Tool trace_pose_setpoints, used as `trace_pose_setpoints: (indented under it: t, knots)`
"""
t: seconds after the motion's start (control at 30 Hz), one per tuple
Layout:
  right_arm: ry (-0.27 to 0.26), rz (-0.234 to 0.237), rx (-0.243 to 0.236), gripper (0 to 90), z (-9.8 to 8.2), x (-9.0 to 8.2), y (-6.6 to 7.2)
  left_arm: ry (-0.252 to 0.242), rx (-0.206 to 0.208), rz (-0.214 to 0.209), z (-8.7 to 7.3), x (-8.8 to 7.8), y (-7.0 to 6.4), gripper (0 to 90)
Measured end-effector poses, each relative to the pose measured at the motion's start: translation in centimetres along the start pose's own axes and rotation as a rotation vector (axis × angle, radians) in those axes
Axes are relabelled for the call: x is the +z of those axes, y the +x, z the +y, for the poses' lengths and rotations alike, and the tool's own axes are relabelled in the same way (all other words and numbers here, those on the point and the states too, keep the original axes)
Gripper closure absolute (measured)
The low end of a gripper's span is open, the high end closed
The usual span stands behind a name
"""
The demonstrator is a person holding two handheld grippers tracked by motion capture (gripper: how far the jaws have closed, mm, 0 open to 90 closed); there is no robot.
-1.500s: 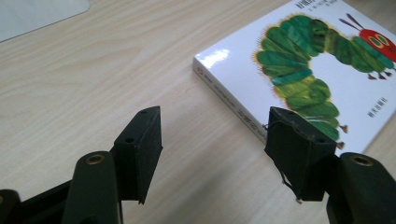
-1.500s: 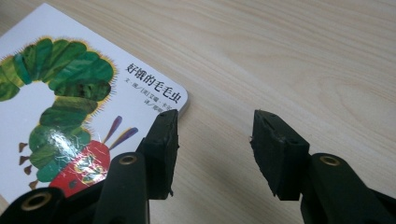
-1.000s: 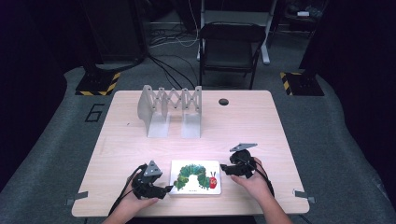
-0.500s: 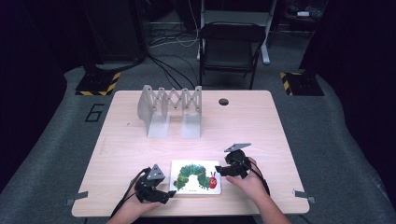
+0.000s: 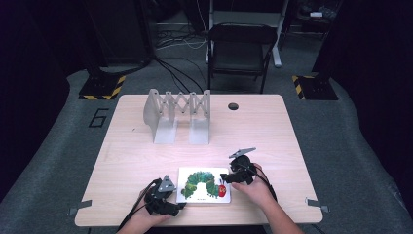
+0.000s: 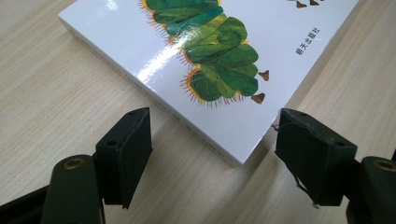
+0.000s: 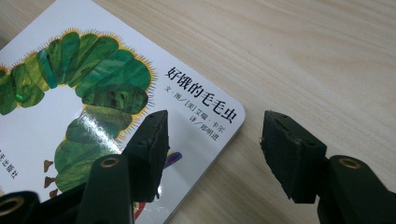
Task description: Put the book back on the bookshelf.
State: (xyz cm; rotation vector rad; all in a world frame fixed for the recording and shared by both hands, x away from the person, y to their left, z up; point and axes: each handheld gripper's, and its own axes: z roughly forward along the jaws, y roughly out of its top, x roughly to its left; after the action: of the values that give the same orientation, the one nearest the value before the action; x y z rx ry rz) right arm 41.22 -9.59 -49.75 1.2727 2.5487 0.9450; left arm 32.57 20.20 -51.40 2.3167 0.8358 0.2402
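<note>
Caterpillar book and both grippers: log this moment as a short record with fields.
book: white board book with a green caterpillar on its cover, flat near the front edge of the table
left gripper: open, jaws astride a book corner, not pressing it
right gripper: open, one jaw above the cover, the other off the edge
behind: grey folding rack, standing

A white caterpillar picture book [image 5: 203, 185] lies flat on the light wooden table [image 5: 272, 131] near its front edge; a grey metal accordion book rack [image 5: 178, 115] stands well behind it, towards the table's back.
</note>
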Motion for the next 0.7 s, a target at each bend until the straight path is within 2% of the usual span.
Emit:
trace_pose_setpoints:
  t: [0.07, 0.17, 0.27, 0.33, 0.4, 0.43, 0.67, 0.7]
  knots:
    - [0.004, 0.003, -0.006, 41.4, 0.0, 0.1, 0.0, -0.004, -0.005, -0.009, 0.0, 0.1, -0.1, 26.8]
    - [0.008, 0.006, -0.005, 41.1, 0.1, 0.3, 0.1, -0.005, 0.012, 0.000, 0.1, 0.1, -0.2, 26.6]
    - [0.010, 0.010, -0.002, 41.0, 0.1, 0.4, 0.1, -0.009, 0.008, 0.006, 0.0, 0.2, -0.4, 26.4]
    - [0.010, 0.012, -0.001, 40.8, 0.2, 0.5, 0.1, -0.009, 0.028, 0.016, 0.2, 0.4, -0.5, 26.2]
    - [0.011, 0.014, 0.000, 40.7, 0.2, 0.5, 0.1, -0.018, 0.018, 0.021, 0.2, 0.6, -0.7, 23.5]
    - [0.008, 0.014, 0.007, 40.7, 0.2, 0.6, 0.2, -0.010, 0.032, 0.039, 0.4, 0.8, -0.8, 22.4]
    - [0.006, 0.005, 0.001, 40.6, 0.3, 0.6, 0.0, -0.033, 0.022, 0.036, 0.7, 1.3, -0.8, 22.1]
    - [0.001, 0.004, 0.019, 40.6, 0.3, 0.6, -0.1, -0.037, 0.017, 0.045, 0.8, 1.4, -0.9, 22.1]
